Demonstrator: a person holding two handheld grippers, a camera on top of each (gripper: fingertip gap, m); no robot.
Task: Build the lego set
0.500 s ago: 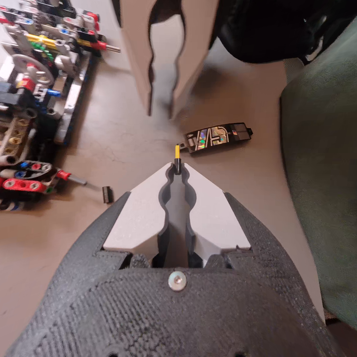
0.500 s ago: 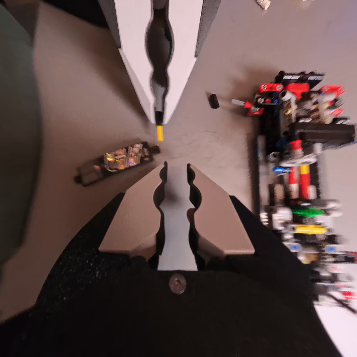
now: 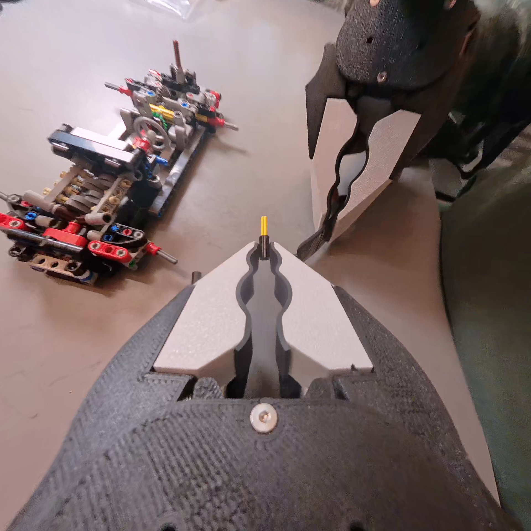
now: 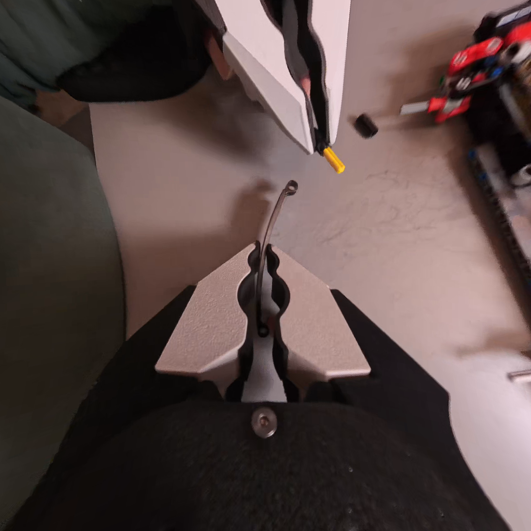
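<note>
**Lego model half built on the surface, both claws pinching small parts**

Lego model (image 3: 115, 186) of grey, black, red and yellow beams, axles and gears: standing on the smooth beige surface (image 3: 258, 86), far to the left in the left wrist view. Seen blurred at the right edge of the right wrist view (image 4: 488, 71).

Left claw (image 3: 264, 244): narrow, tips clamped on a short black sleeve with a thin yellow axle (image 3: 263, 227) sticking forward out of it. Held above the surface, well apart from the model. Seen from the other side at the top of the right wrist view (image 4: 321, 146), with the yellow axle (image 4: 333, 159) pointing down and to the right.

Right claw (image 4: 262, 245): narrow too, gripping a thin curved black lego panel (image 4: 273, 218) seen edge-on. Panel reaching forward past the tips, with a small ring at the far end, near the yellow axle but not touching it. In the left wrist view, right claw (image 3: 324, 235) tilted down at the upper right.

Small black cylinder piece (image 4: 365, 125): lying loose on the surface between the left claw and the model.

Dark green fabric (image 4: 43, 258): along the near edge of the surface.
</note>
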